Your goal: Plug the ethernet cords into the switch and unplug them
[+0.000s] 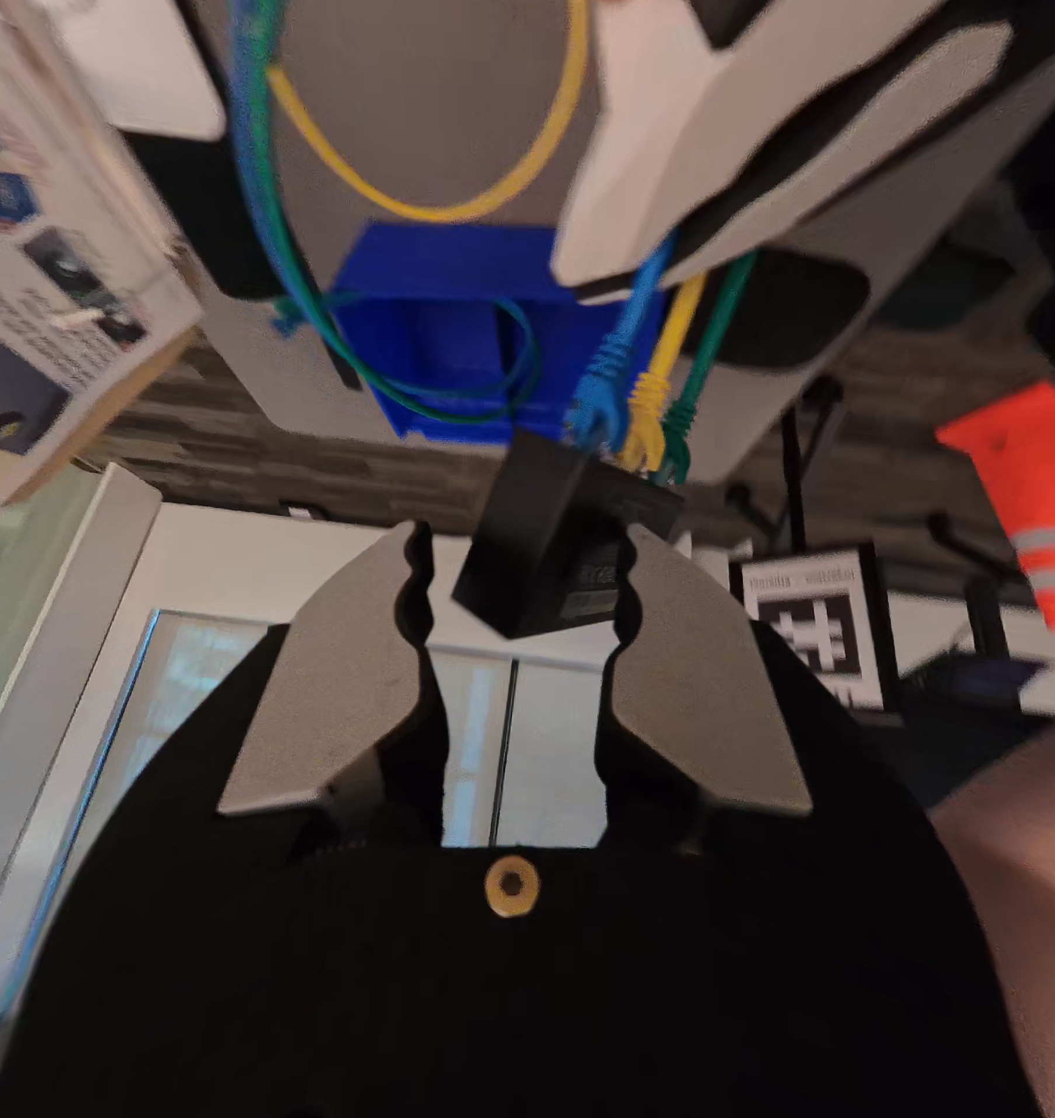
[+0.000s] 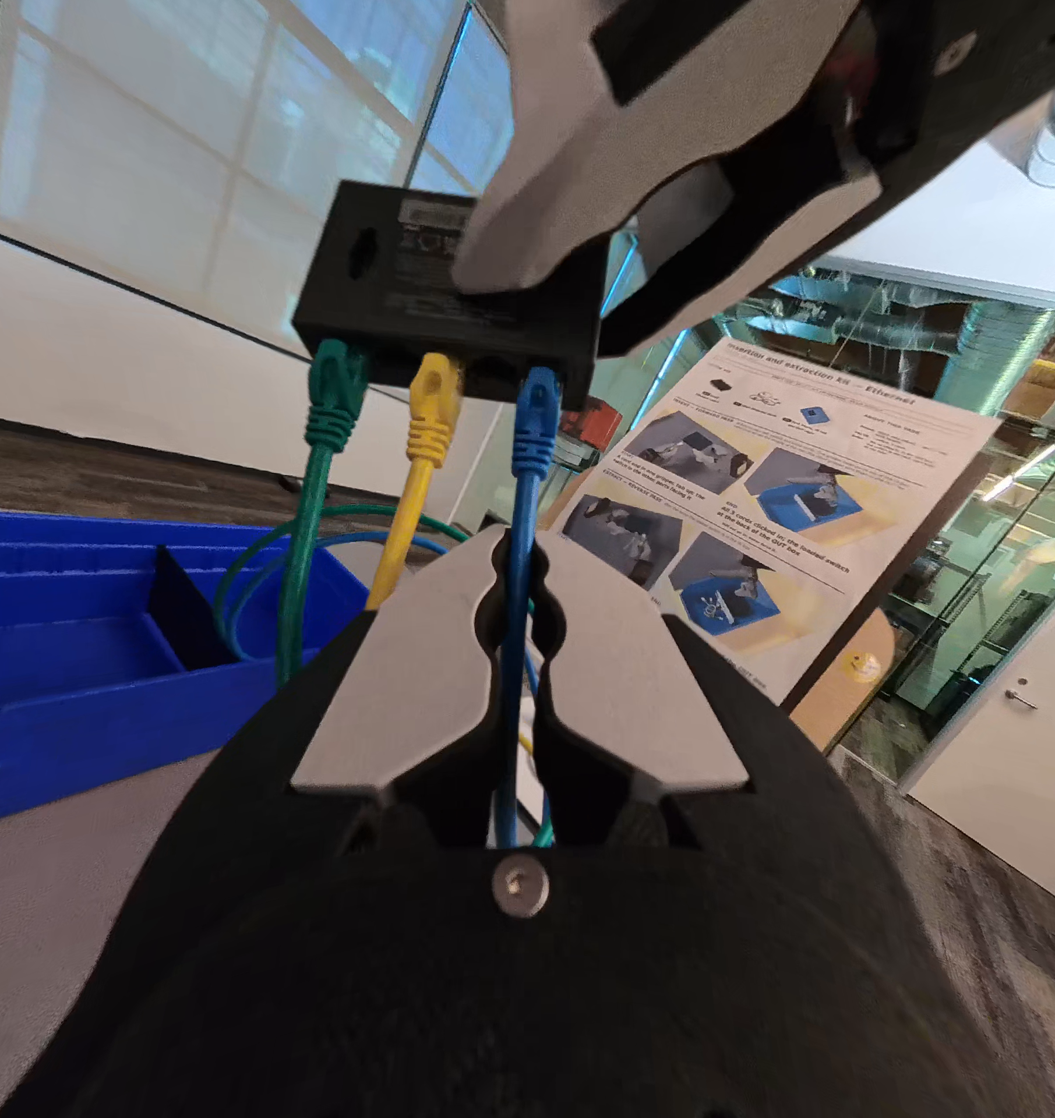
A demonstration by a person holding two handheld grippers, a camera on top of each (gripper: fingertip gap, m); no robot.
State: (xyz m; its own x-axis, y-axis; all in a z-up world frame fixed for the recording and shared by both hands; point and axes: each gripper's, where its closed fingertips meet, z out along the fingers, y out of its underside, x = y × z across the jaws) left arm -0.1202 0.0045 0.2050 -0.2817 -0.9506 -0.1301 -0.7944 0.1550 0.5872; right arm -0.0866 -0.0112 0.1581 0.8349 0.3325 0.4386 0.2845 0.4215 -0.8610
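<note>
My left gripper (image 1: 525,544) is shut on the black switch (image 1: 537,544) and holds it up in the air. It also shows in the right wrist view (image 2: 555,308), clamped across the switch (image 2: 404,284). A green cord (image 2: 331,393), a yellow cord (image 2: 434,405) and a blue cord (image 2: 534,417) are plugged into its ports, with one open port between yellow and blue. My right gripper (image 2: 519,544) is shut on the blue cord a short way below its plug. It also shows in the left wrist view (image 1: 627,278).
A blue bin (image 2: 89,635) with a black divider sits on the grey table below; the cords loop into it (image 1: 452,314). An instruction poster (image 2: 755,514) stands to the right. An orange cone (image 1: 1033,484) and a black-and-white marker tag (image 1: 815,623) are farther off. One gripper's finger ends stand about 7 centimeters off the other's.
</note>
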